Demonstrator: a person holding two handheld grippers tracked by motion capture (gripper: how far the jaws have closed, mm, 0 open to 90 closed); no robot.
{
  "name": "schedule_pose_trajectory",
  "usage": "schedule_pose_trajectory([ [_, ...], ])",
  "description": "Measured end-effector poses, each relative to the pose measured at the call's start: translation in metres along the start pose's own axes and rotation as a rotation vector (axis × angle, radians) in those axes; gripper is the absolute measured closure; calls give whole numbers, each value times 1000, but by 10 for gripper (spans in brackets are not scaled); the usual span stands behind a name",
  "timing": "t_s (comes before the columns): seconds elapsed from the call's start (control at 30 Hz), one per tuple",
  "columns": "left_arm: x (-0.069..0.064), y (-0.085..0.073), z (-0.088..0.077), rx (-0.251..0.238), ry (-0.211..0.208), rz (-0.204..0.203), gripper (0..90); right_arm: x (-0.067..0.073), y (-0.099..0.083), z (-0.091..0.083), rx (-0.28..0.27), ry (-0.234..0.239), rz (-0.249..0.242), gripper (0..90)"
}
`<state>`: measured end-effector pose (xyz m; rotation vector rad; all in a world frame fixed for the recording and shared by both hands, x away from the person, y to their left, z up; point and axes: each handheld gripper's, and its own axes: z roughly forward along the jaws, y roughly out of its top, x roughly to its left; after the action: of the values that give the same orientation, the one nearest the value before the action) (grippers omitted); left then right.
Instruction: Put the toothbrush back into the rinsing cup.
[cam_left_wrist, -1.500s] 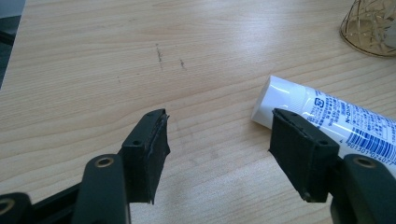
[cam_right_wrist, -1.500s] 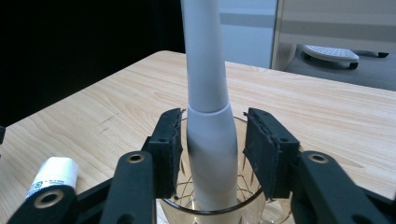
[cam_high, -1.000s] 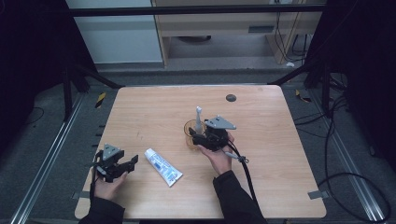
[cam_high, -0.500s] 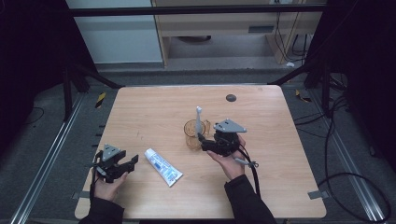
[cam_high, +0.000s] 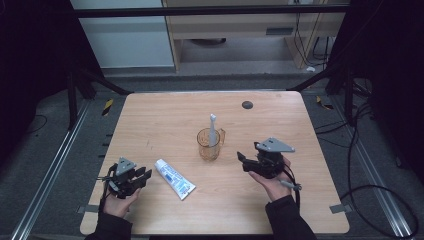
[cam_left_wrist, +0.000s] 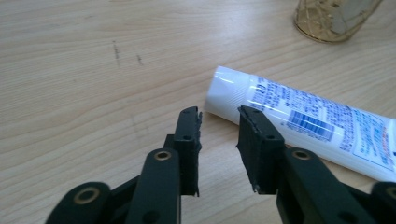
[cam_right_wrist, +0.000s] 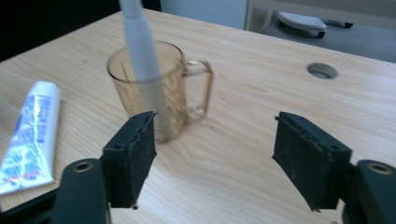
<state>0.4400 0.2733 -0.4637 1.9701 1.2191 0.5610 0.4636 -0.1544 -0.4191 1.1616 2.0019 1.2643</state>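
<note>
The table (cam_high: 150, 120) lies mostly bare toward its upper edge. At frame centre a cup (cam_high: 208, 145) holds a toothbrush (cam_high: 212, 127). Lower right, well apart, the right gripper (cam_high: 243, 161) gapes wide, empty. Lower left, the left gripper (cam_high: 145, 175), jaws just narrowing on nothing, sits beside the tube (cam_high: 174, 178).

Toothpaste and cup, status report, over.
Left gripper jaws just closing, nothing between, short of the toothpaste tube. Right gripper open, empty, beside the cup with the toothbrush standing in it. Nothing in the way.
</note>
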Motion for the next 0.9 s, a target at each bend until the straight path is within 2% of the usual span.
schedule_pose_trajectory([
  [0.07, -4, 0, 1, 9, -15, 12, 714, -9, -6, -7, 13, -15, 7, 322],
  [0.1, -4, 0, 1, 9, -15, 12, 716, -9, -6, -7, 13, -15, 7, 322],
  [0.13, -9, 0, 1, 19, -30, 18, 720, -17, -13, -14, 31, -32, 6, 339],
  [0.23, -16, 0, 2, 32, -51, 32, 728, -25, -20, -19, 50, -62, 4, 353],
  [0.33, -21, -1, 3, 38, -70, 46, 741, -32, -29, -24, 72, -63, 1, 359],
  [0.43, -26, -1, 4, 52, -92, 63, 765, -38, -38, -27, 89, -70, -28, 381],
  [0.53, -30, -2, 6, 67, -109, 75, 799, -43, -44, -32, 109, -84, -28, 387],
  [0.57, -32, -2, 6, 68, -112, 77, 799, -43, -44, -32, 109, -84, -28, 387],
  [0.63, -36, -2, 7, 84, -135, 87, 828, -44, -48, -39, 78, -116, -32, 384],
  [0.7, -38, -2, 7, 87, -143, 94, 840, -45, -50, -41, 66, -118, -29, 377],
  [0.73, -39, -2, 7, 94, -147, 98, 859, -47, -54, -44, 59, -112, -10, 400],
  [0.9, -47, -3, 9, 118, -171, 121, 892, -48, -59, -49, 67, -116, 13, 401],
])
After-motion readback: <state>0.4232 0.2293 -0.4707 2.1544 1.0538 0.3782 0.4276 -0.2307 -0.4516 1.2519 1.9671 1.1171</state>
